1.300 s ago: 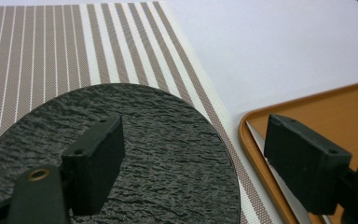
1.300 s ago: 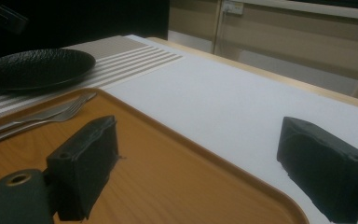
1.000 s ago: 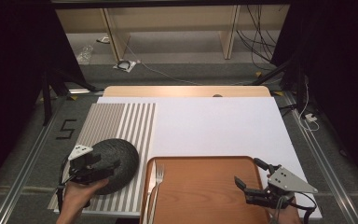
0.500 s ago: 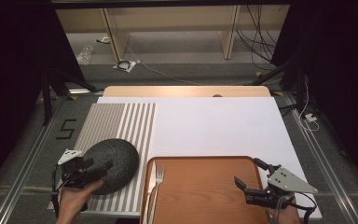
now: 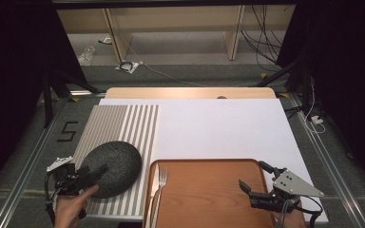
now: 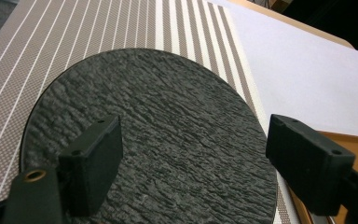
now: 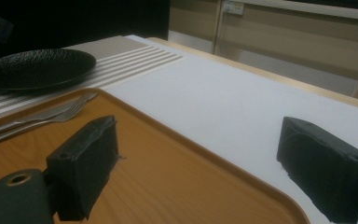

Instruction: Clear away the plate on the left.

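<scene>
A dark, rough-textured round plate [image 5: 113, 167] [image 6: 158, 140] lies on the near part of a striped placemat [image 5: 123, 123]. My left gripper [image 5: 86, 177] [image 6: 191, 154] is at the plate's near-left rim, open, its jaws spread wide over the plate and holding nothing. A brown wooden tray [image 5: 209, 164] [image 7: 177, 168] sits at the front centre, with a fork [image 5: 160, 183] [image 7: 51, 116] and a knife [image 5: 153, 190] along its left side. My right gripper [image 5: 253, 175] [image 7: 200, 158] hovers open over the tray's right end, empty.
A white sheet [image 5: 218, 128] covers the table's middle and right, past the tray. The placemat's far half carries nothing. The tabletop's wooden far edge [image 5: 190, 92] shows beyond it, with floor, cables and shelving behind. A metal rail [image 5: 24, 175] runs along the left.
My left gripper has drawn back toward the near-left, off the plate's top to its rim. The plate and the right gripper have not moved.
</scene>
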Tool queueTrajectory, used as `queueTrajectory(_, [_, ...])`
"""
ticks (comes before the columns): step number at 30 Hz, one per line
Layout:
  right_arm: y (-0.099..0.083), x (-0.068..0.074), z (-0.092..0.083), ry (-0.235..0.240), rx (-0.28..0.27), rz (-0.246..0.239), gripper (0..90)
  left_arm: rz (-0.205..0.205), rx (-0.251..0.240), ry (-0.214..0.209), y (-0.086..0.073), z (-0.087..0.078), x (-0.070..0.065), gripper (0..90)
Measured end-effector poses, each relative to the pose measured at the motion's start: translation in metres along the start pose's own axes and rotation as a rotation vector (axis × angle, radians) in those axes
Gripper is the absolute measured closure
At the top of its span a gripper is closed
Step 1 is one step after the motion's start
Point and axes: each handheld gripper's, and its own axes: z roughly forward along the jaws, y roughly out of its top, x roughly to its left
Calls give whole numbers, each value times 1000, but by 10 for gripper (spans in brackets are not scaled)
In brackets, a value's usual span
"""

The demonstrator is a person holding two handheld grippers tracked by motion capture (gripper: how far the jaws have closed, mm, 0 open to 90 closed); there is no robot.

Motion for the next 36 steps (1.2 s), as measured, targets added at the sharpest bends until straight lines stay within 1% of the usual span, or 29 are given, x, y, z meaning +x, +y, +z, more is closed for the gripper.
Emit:
queueTrajectory(3, [0,0,1,2,0,0,134,-16,-1,14,-1,-2,4,190])
queueTrajectory(4, [0,0,1,2,0,0,134,-27,-6,18,-1,-2,6,190])
queueTrajectory(8, [0,0,1,0,-1,-3,134,-79,-7,7,-3,-5,12,190])
queueTrajectory(10, [0,0,1,1,-2,-3,134,-92,-11,13,-3,-6,15,189])
queueTrajectory(12, [0,1,0,1,-1,-4,134,-94,-18,21,-4,-8,16,188])
queueTrajectory(14, [0,1,0,1,-7,0,134,-109,-20,25,-5,-9,18,188])
queueTrajectory(16, [1,1,0,2,1,-5,134,-136,-21,17,-7,-10,21,188])
queueTrajectory(18, [1,2,0,1,-2,-4,134,-166,-20,-2,-8,-11,24,188])
queueTrajectory(20, [1,2,1,1,-5,-4,134,-192,-25,-3,-9,-12,27,188])
queueTrajectory(22, [1,2,1,1,-6,-4,134,-208,-24,-2,-11,-14,30,189])
queueTrajectory(25, [1,1,0,0,3,-3,134,-245,-28,-7,-13,-16,34,189])
queueTrajectory(29, [1,2,1,2,-7,-3,134,-294,-28,-2,-16,-17,38,189])
queueTrajectory(31, [1,2,0,0,-1,-5,134,-332,-44,12,-18,-19,40,190])
queueTrajectory(33, [1,2,0,1,-5,-4,134,-363,-40,5,-20,-19,43,191])
queueTrajectory(35, [1,2,1,1,-7,-3,134,-402,-41,6,-22,-20,46,191])
queueTrajectory(36, [1,2,0,2,0,-6,134,-420,-37,-1,-24,-20,48,191])
